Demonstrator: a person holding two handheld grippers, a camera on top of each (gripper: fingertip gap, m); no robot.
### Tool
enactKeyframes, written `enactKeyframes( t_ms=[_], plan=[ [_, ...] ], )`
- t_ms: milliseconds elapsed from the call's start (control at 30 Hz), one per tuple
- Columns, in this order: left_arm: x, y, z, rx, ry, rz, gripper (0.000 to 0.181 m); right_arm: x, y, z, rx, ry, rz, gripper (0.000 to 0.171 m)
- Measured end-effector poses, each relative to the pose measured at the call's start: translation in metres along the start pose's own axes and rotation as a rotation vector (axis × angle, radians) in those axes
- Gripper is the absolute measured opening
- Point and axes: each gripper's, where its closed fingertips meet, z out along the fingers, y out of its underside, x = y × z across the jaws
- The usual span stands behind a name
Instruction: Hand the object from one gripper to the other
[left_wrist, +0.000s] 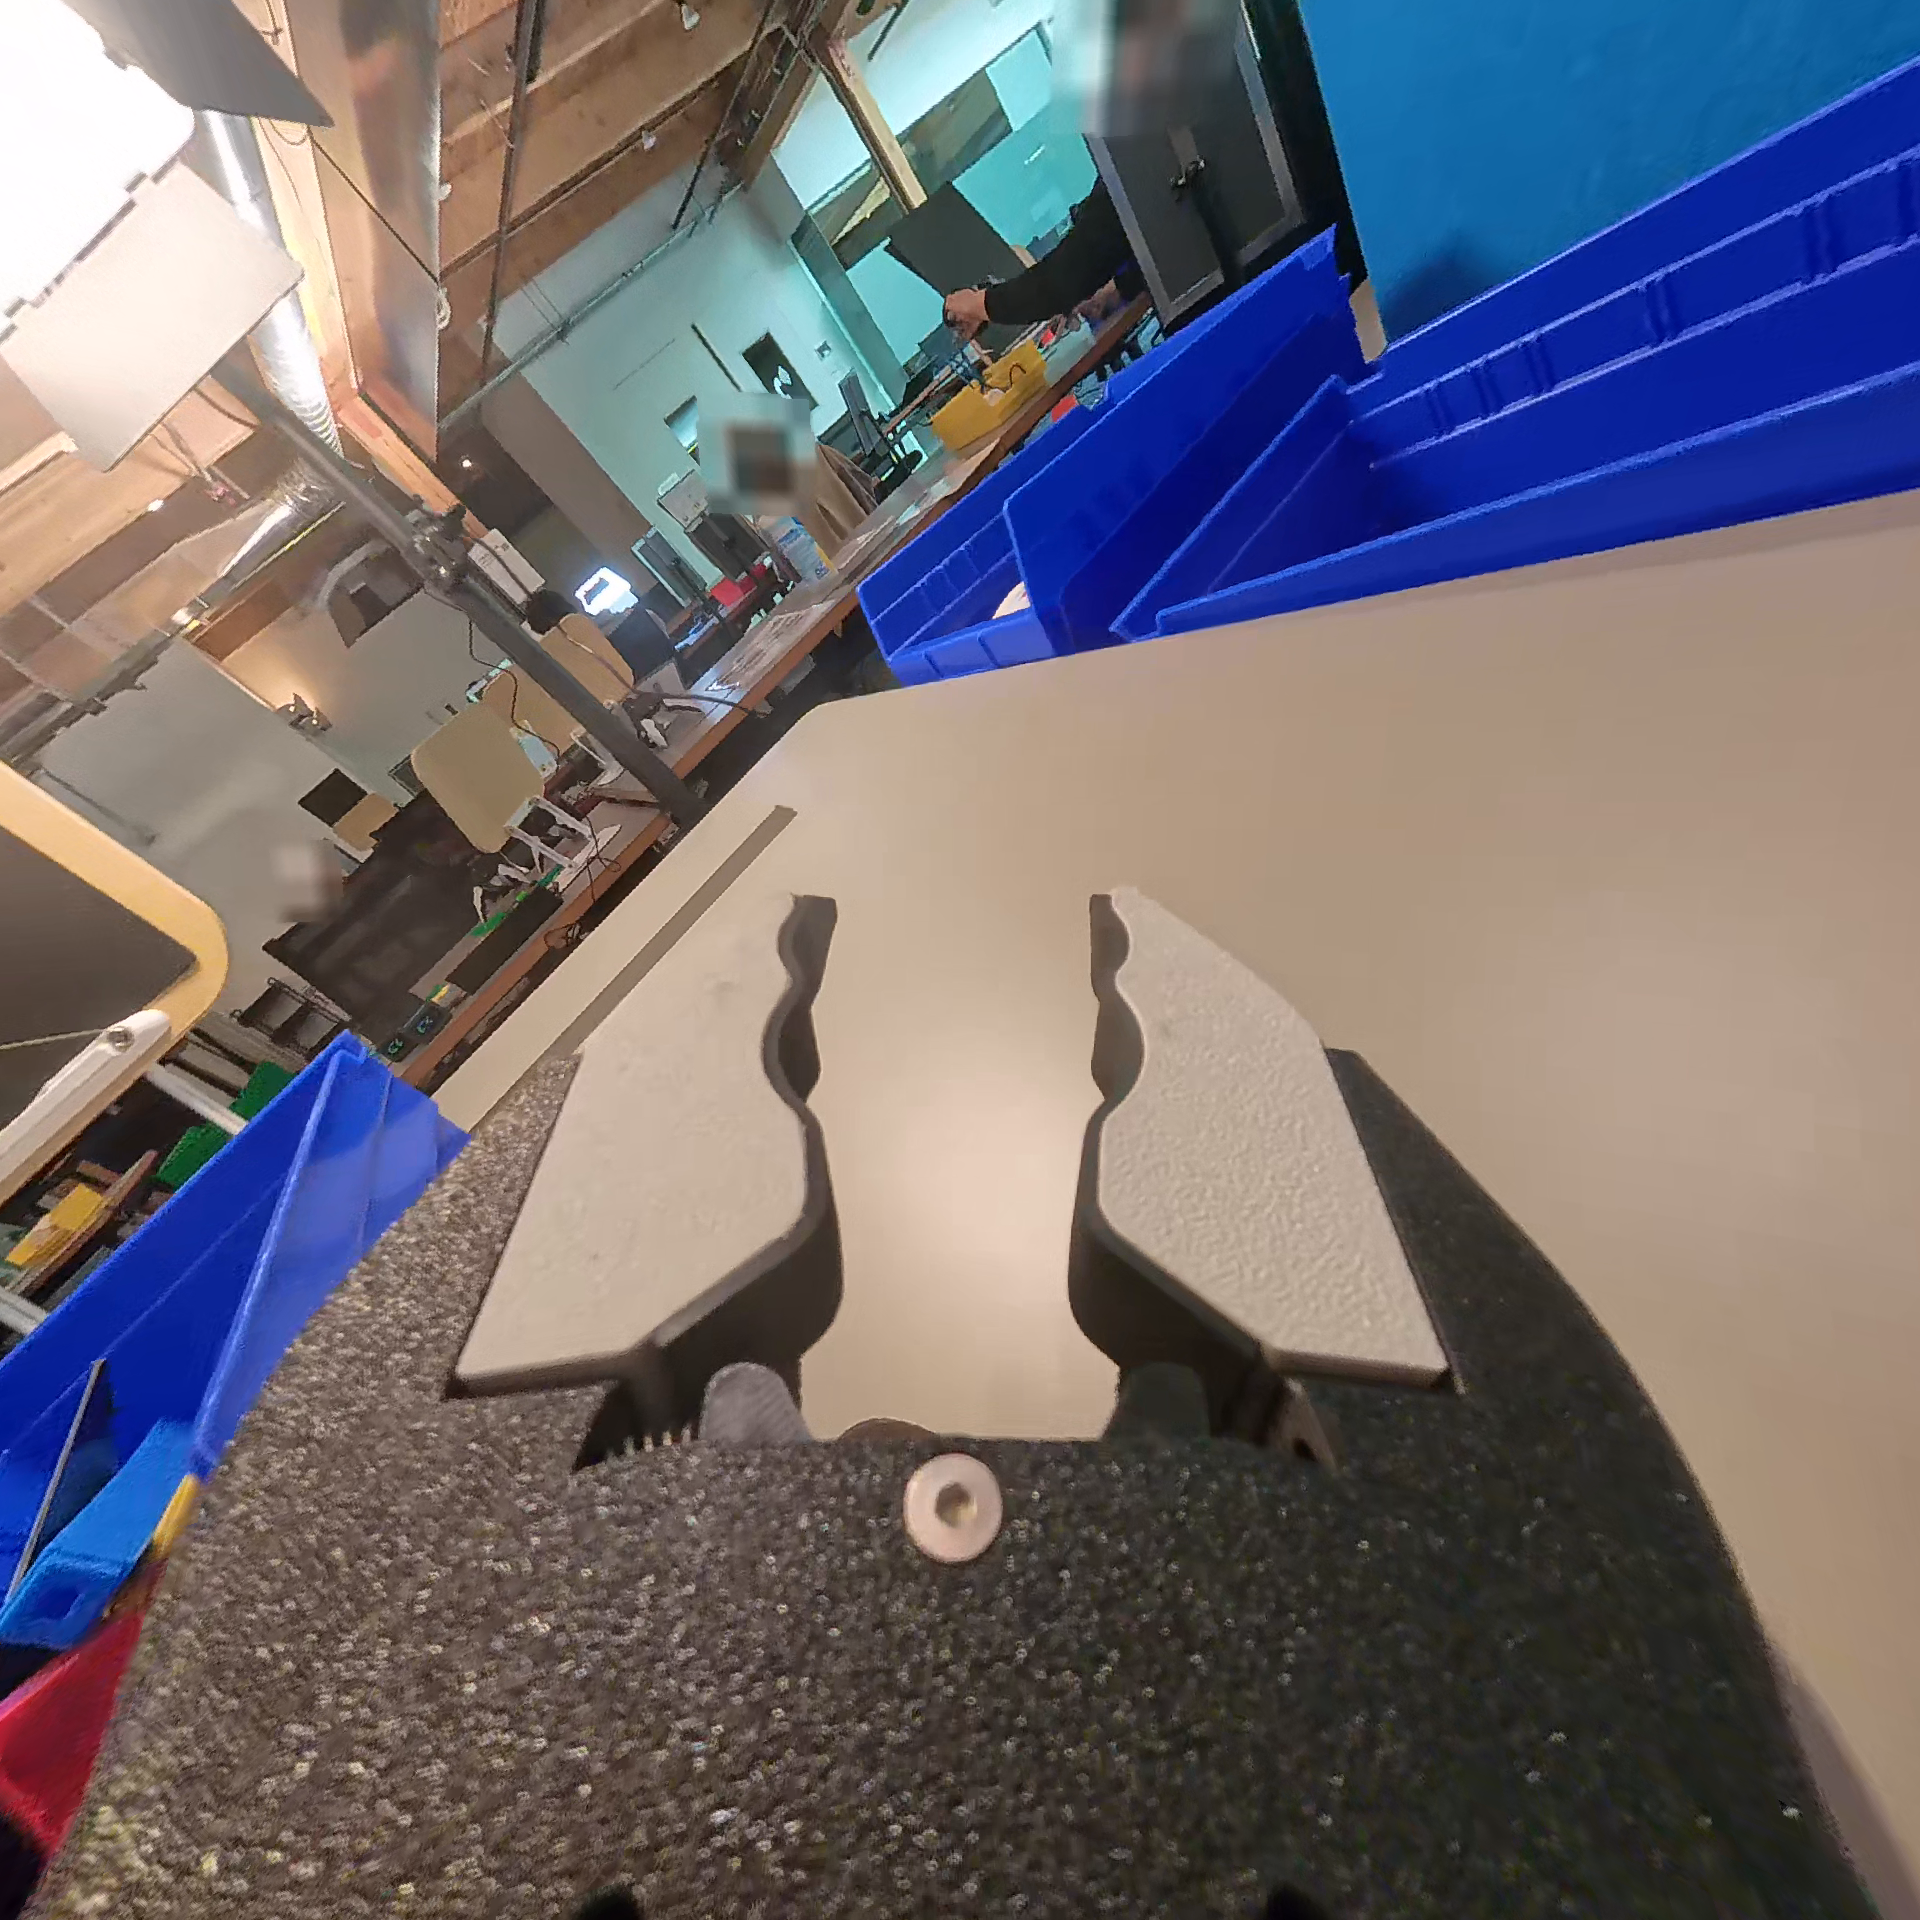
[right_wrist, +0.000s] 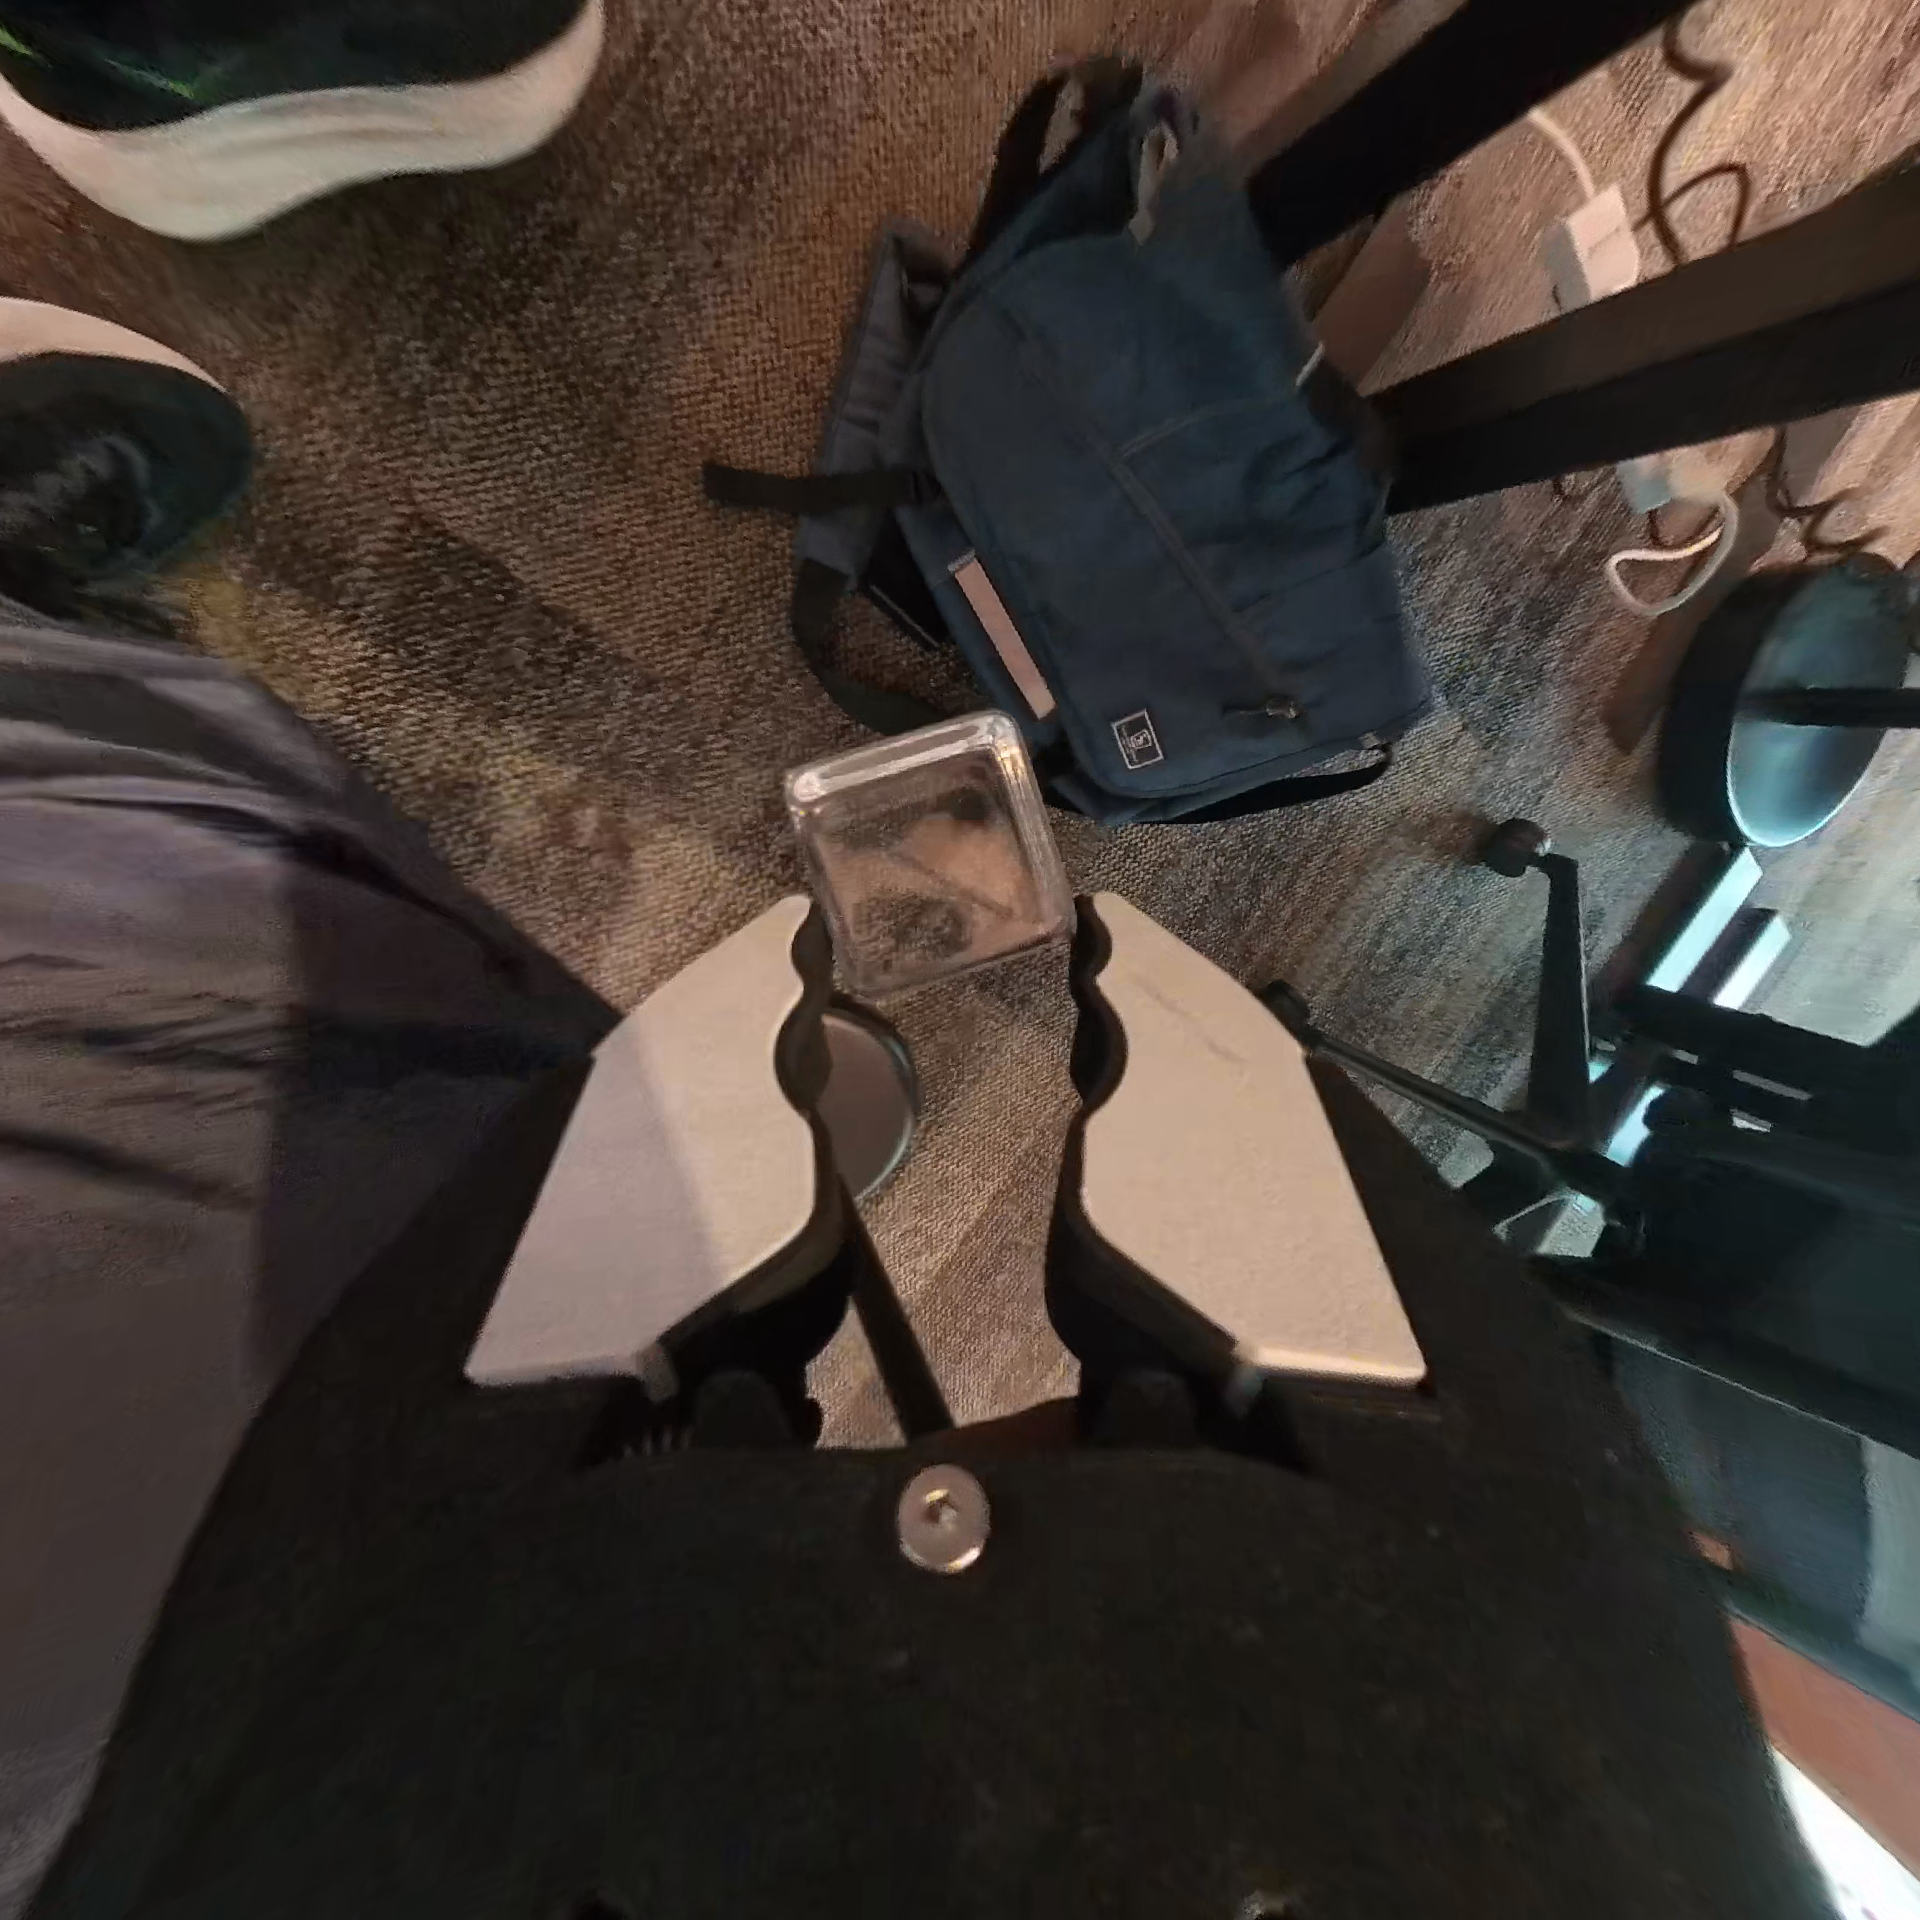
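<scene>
1. Two grippers: left gripper (left_wrist: 961, 909) over beige table (left_wrist: 1403, 831), fingers spread, nothing between them, blue bins (left_wrist: 1195, 499) beyond.
2. Right gripper (right_wrist: 945, 914) pinches clear plastic box (right_wrist: 925, 847) at fingertips, above carpet (right_wrist: 520, 520), backpack (right_wrist: 1143, 499) below.

Shoes (right_wrist: 260, 114) cut off at frame edge (motion-blurred), chair base (right_wrist: 1704, 1101) cropped

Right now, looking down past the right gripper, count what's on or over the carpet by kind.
Clear plastic box, gripped between the right gripper's jaws: 1
Navy backpack lying on the carpet: 1
Dark shoes with white soles: 2
Total: 4
</scene>
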Motion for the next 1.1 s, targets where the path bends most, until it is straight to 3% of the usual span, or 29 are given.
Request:
enactKeyframes(
  t_ms=[33, 333, 567, 833, 1100],
  plan=[
    [-0.003, 0.003, -0.005, 0.000, 0.001, -0.005, 0.051, -0.002, -0.008, -0.017, -0.001, -0.007, -0.001, 0.044],
    [-0.037, 0.020, -0.072, 0.081, 0.032, -0.075, 0.052, 0.017, -0.086, -0.176, 0.006, 0.028, -0.088, 0.045],
    [-0.067, 0.025, -0.129, 0.221, 0.083, -0.185, 0.052, 0.047, -0.184, -0.273, 0.112, 0.141, -0.211, 0.045],
    [-0.140, 0.063, -0.177, 0.258, -0.003, -0.377, 0.052, 0.074, -0.321, -0.320, 0.286, 0.345, -0.363, 0.045],
    [-0.209, 0.115, -0.209, 0.166, -0.185, -0.387, 0.052, 0.069, -0.449, -0.314, 0.514, 0.404, -0.404, 0.045]
  ],
)
